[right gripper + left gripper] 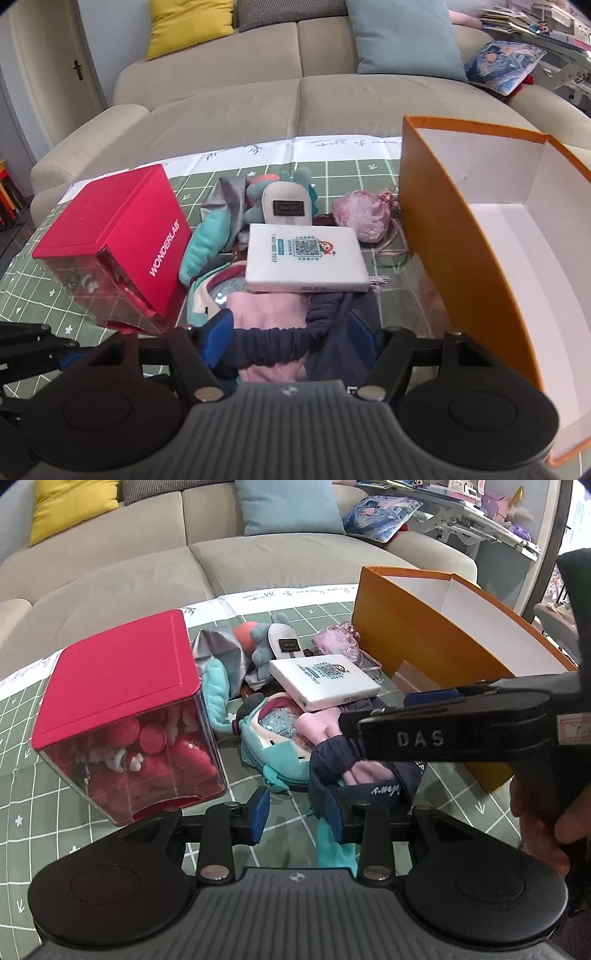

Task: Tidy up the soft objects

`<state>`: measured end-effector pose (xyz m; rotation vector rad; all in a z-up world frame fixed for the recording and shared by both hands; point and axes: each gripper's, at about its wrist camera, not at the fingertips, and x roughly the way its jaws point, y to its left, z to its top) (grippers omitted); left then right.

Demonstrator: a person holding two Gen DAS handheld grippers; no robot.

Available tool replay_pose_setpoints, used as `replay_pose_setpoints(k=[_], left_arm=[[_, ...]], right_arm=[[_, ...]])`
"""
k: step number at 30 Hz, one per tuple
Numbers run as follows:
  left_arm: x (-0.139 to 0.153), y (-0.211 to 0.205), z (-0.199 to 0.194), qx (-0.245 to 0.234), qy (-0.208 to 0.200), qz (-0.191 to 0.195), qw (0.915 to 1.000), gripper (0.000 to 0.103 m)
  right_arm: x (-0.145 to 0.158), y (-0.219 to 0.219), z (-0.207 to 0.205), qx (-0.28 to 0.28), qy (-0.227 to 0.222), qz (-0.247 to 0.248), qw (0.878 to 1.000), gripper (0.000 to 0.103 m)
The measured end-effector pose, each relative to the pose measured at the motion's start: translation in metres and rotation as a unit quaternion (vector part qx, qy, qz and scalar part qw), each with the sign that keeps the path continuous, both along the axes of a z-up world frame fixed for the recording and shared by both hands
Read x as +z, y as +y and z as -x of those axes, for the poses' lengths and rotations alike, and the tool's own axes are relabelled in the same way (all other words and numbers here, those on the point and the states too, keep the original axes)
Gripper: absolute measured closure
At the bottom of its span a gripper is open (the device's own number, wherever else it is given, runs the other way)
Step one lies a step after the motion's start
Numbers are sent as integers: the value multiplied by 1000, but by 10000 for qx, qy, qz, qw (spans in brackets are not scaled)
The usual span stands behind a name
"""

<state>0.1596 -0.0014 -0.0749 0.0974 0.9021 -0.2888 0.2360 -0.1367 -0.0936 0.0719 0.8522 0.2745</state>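
A heap of soft things lies on the green checked tablecloth: a navy and pink garment, a teal plush, a grey silky cloth and a pink pouch. A white flat packet rests on top of the heap. My right gripper stands open, its jaws around the navy elastic and pink cloth. My left gripper is open just before the heap; its right pad touches the navy garment, and only tablecloth and a teal scrap show in the gap.
A clear box with a red lid, holding red plush toys, stands on the left. An orange box, open with a white inside, stands on the right. A beige sofa with cushions runs behind the table. A hand holds the right gripper.
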Motion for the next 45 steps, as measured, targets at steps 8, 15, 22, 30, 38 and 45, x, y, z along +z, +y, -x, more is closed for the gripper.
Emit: replay_pose_setpoints(k=[8,15,22,30,38,45], left_arm=[[-8,2,-8,45,154,56,9999,62],[-2,5,-2,64,158,52,9998,61],[23,14,22,171,-8,201,9997,61],[36,15,52,194,-26,412,9990,61],[16,1,52,-58,193,291,9994,62],[6,-4,51,-213,287,346,9988,61]], right_arm=[[-12,8,-4,315,220,-88,9992,87],[19,1,15,319,-202,-66,9993,92],[86,-9,50,379,-871,-439,9945,93],[104,-24,83,336,-953,-470,9938,93],[24,-36,74,17,277,522,9983,92],[13,-38,62,-107,584,493,9970,63]])
